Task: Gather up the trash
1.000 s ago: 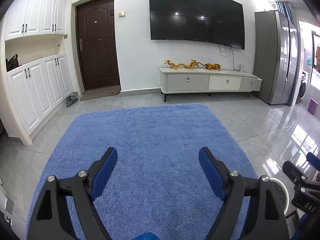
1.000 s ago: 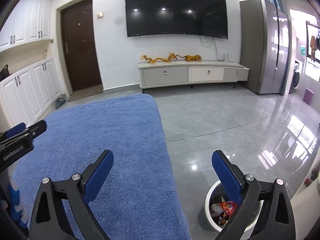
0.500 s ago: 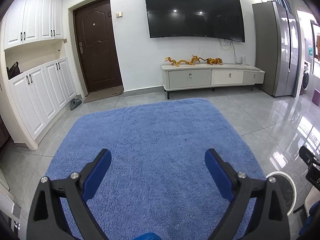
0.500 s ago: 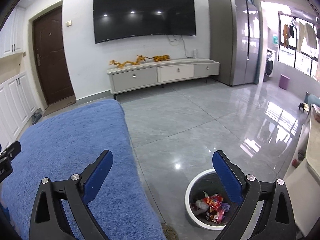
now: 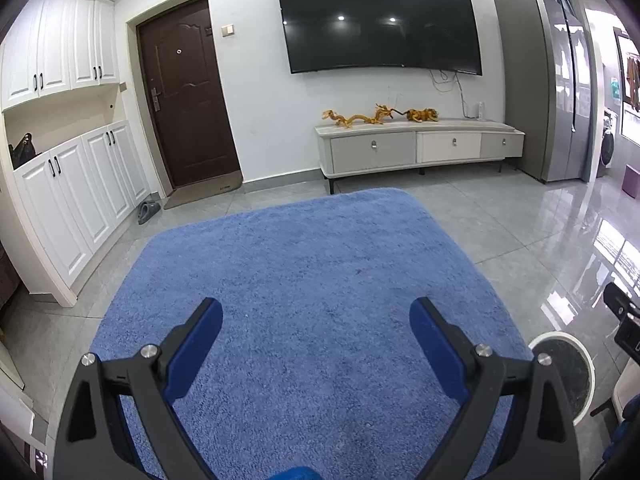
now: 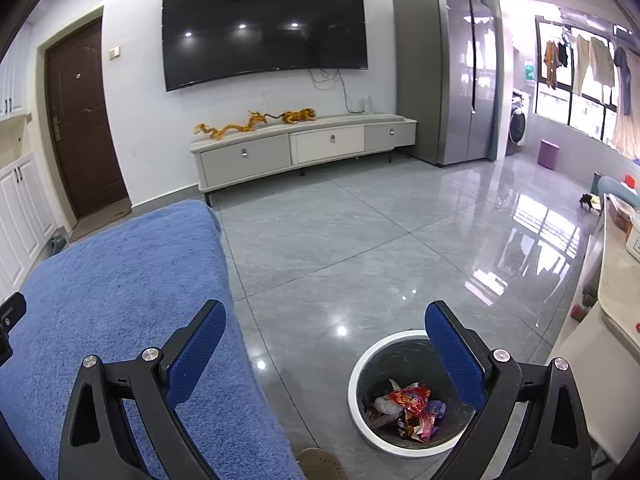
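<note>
Both views have swung rightward across the blue rug (image 5: 312, 280) and grey tile floor (image 6: 360, 248), each hand-held gripper spread apart, empty.

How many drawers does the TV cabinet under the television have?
3, side by side across the TV cabinet: left drawer, middle drawer, right drawer. Each has one small knob.

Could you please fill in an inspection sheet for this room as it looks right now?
Surface: blue rug on glossy grey tile floor; no litter seen.
Job's things: white-rimmed bin on the tiles holds wrappers.
Clutter: slippers by the brown door.
Grippers: left tongs open, empty, over the rug; right tongs open, empty, near the bin.
Cables: wires dangle below the TV.
Surroundings: TV cabinet, fridge, white cupboards.
</note>
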Available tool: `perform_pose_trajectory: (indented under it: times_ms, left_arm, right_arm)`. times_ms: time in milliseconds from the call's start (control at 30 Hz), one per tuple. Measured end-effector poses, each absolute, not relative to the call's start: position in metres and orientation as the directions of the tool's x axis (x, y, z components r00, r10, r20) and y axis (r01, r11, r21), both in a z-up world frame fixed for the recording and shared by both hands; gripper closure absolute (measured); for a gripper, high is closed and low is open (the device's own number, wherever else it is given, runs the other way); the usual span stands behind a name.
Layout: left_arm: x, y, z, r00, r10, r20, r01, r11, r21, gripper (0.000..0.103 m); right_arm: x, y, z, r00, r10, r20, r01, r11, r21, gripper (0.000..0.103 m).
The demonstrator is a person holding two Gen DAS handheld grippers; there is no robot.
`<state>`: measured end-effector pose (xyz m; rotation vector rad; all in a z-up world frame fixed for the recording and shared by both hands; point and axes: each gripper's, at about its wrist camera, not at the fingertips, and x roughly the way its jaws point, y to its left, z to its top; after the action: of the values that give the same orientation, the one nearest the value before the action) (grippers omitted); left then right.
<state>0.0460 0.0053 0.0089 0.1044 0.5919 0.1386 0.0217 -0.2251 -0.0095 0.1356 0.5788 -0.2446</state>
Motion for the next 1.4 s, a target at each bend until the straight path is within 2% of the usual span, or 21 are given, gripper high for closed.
perform_pose_trajectory:
  times_ms: [333, 1400]
  left_arm:
    - [0.043, -0.014, 0.000, 0.807, 0.106, -0.580, -0.032, 0.990, 0.136, 0.008]
    - [0.039, -0.027, 0.001, 0.810, 0.117, -0.575, -0.025, 0.986, 0.165, 0.007]
  right_arm:
    - [0.022, -0.235, -0.016, 0.793, -0.221, -0.567, 0.302, 0.952, 0.051, 0.004]
    - [0.017, -0.244, -0.020, 0.765, -0.265, -0.587, 0.347, 0.938, 0.028, 0.004]
